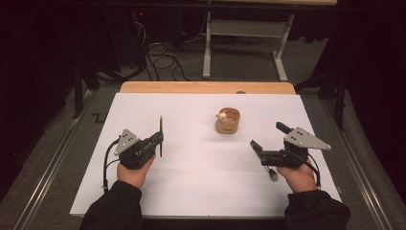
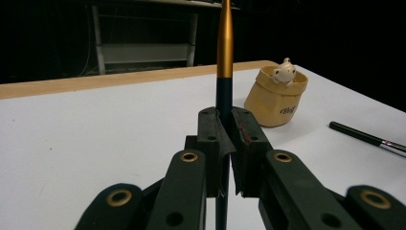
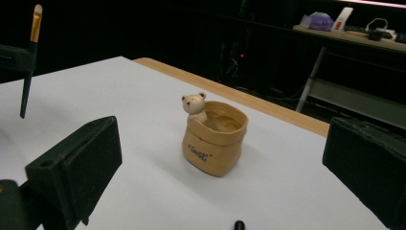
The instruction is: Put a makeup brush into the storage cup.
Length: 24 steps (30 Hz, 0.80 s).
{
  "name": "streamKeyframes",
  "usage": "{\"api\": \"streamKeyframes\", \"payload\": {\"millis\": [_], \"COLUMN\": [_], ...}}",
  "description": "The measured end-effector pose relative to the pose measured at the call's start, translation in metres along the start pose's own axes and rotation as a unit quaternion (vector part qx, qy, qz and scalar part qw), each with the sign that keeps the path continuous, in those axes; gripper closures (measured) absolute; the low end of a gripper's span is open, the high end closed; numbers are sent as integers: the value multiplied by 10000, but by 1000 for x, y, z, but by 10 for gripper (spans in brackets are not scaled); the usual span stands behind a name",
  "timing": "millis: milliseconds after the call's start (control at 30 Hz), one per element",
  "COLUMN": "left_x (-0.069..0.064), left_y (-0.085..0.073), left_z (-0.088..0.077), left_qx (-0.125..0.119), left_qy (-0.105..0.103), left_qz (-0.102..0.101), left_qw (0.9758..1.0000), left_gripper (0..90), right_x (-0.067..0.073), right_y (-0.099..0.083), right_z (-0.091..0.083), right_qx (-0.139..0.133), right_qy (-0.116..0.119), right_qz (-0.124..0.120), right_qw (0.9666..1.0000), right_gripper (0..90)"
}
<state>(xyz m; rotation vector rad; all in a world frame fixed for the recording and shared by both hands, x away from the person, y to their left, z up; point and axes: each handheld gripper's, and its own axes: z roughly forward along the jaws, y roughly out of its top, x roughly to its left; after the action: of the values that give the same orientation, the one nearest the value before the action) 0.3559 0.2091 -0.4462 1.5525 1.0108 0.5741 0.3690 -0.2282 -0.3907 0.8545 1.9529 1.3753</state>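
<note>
Slim gold-banded brush [image 2: 224, 52] (clamped upright) beside squat tan pouch-shaped holder [image 2: 276, 98]

From my remote seat I see grey carpet [image 1: 249, 62] behind the wooden table edge [image 1: 206, 87], a white-framed desk [image 1: 242, 28] (cables [image 1: 163, 60] coiled on the floor beside it), and darkness swallowing the walls beyond; light falls mainly on the tabletop.
</note>
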Motion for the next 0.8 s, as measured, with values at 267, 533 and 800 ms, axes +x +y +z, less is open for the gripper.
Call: {"api": "streamKeyframes", "payload": {"millis": [267,533,800], "left_x": [-1,-8,-24], "left_y": [0,1,17], "left_z": [0,4,15], "left_qx": [4,89,2], "left_qy": [27,-46,-227], "left_qz": [38,177,233], "left_qw": [10000,9998,9995], "left_gripper": [834,834,834], "right_x": [10,9,5], "right_y": [10,7,1], "right_z": [22,30,23], "right_qx": [-46,-116,-225], "right_qy": [257,455,386], "right_qz": [-16,328,427], "right_qw": [9997,9984,9981], "right_gripper": [4,14,61]}}
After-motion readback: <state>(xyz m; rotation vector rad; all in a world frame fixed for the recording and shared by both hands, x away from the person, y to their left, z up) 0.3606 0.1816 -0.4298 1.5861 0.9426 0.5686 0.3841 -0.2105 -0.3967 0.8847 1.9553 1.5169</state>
